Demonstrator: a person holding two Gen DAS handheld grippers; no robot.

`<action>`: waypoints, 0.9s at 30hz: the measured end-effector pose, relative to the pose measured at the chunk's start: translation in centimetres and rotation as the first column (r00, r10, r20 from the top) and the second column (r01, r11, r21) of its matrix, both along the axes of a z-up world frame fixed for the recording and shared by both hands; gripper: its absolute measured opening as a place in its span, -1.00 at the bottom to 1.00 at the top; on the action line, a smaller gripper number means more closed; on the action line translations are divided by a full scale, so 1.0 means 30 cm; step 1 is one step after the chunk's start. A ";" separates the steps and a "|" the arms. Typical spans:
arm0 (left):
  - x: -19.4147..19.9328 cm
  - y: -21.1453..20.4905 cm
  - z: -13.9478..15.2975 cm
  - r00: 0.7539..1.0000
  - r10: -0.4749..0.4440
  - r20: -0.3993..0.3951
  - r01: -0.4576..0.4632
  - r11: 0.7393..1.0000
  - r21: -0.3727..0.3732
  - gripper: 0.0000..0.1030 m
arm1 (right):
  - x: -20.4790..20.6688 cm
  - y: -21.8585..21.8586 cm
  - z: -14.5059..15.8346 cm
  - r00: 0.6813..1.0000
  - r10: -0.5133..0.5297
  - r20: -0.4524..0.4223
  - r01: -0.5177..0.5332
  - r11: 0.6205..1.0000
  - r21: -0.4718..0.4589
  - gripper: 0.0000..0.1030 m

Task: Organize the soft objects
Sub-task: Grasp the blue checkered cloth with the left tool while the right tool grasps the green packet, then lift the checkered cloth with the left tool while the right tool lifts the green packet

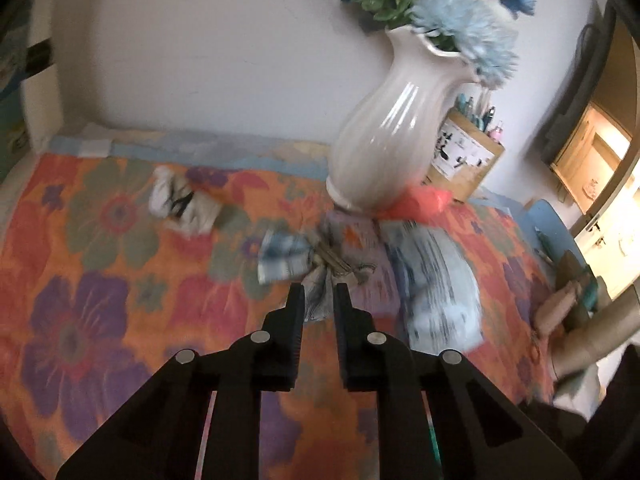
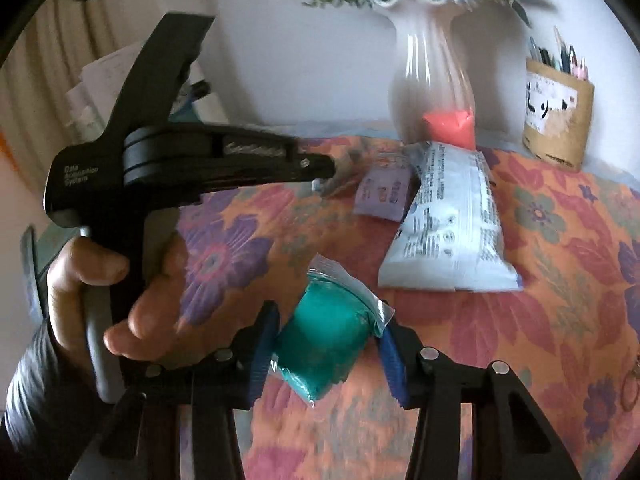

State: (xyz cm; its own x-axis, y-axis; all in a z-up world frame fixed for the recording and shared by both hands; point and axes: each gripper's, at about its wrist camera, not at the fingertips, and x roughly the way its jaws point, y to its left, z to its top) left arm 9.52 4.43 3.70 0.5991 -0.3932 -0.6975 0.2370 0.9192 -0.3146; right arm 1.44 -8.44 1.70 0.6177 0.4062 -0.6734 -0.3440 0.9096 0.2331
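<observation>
– Right wrist view: what is the count of soft items?

– One teal pouch (image 2: pixel 324 340) in a clear bag, one white printed packet (image 2: pixel 452 232), one lilac sachet (image 2: pixel 384 196) and one coral pouch (image 2: pixel 450 128). All lie on the floral cover (image 2: pixel 540 280).

– Where is the teal pouch relative to the tongs?

– Between the blue pads of the right gripper (image 2: pixel 328 320). Both pads press its sides, so it is gripped. The white packet lies just beyond it, and the coral pouch rests against the one vase (image 2: pixel 430 80).

– State of the left gripper (image 1: pixel 319 294)?

– Closed. In the left wrist view its tips pinch a fold of the blue-and-white cloth (image 1: pixel 282 258). One white-and-black cloth (image 1: pixel 180 204) lies well apart, further left.

– Legible writing?

– "Data Acquisition System" on the left gripper's body, above the hand (image 2: pixel 100 300). The packet's print is too blurred to read, as is the label on the one pen box (image 2: pixel 558 120).
</observation>
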 end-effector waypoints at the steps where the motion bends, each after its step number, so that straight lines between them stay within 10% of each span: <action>1: -0.027 0.012 0.003 1.000 0.000 -0.001 0.000 1.000 -0.002 -0.78 | -0.020 -0.026 0.004 1.000 0.002 0.002 -0.002 1.000 0.000 -0.09; 7: -0.074 0.021 0.010 0.997 -0.061 -0.050 0.062 0.997 0.035 -0.75 | -0.071 -0.137 -0.013 0.997 -0.050 -0.054 0.053 0.997 0.054 -0.09; 11: -0.006 0.012 0.026 0.996 0.001 -0.085 -0.002 1.000 -0.017 0.18 | -0.053 -0.178 -0.034 0.992 -0.065 -0.113 0.079 0.989 0.126 -0.08; 13: 0.057 -0.005 0.025 0.996 0.009 -0.088 -0.014 0.998 -0.058 0.34 | -0.030 -0.195 -0.044 0.990 -0.065 -0.128 0.083 0.986 0.145 -0.08; 17: 0.203 -0.040 -0.037 0.981 0.060 -0.182 -0.075 0.995 -0.073 0.30 | -0.044 -0.200 -0.041 0.991 -0.054 -0.123 0.072 0.986 0.151 -0.07; 21: 0.237 -0.126 -0.068 0.991 0.046 -0.126 -0.035 0.996 0.087 0.05 | -0.044 -0.200 -0.043 0.992 -0.030 -0.125 0.051 0.985 0.165 -0.07; 23: 0.213 -0.137 -0.061 0.995 0.001 -0.100 0.006 0.997 0.071 -0.50 | -0.043 -0.205 -0.043 0.992 -0.024 -0.126 0.046 0.983 0.178 -0.07; 27: 0.158 -0.070 -0.044 0.995 0.018 -0.100 -0.015 0.999 0.031 -0.67 | -0.040 -0.202 -0.049 0.992 -0.020 -0.125 0.044 0.981 0.189 -0.07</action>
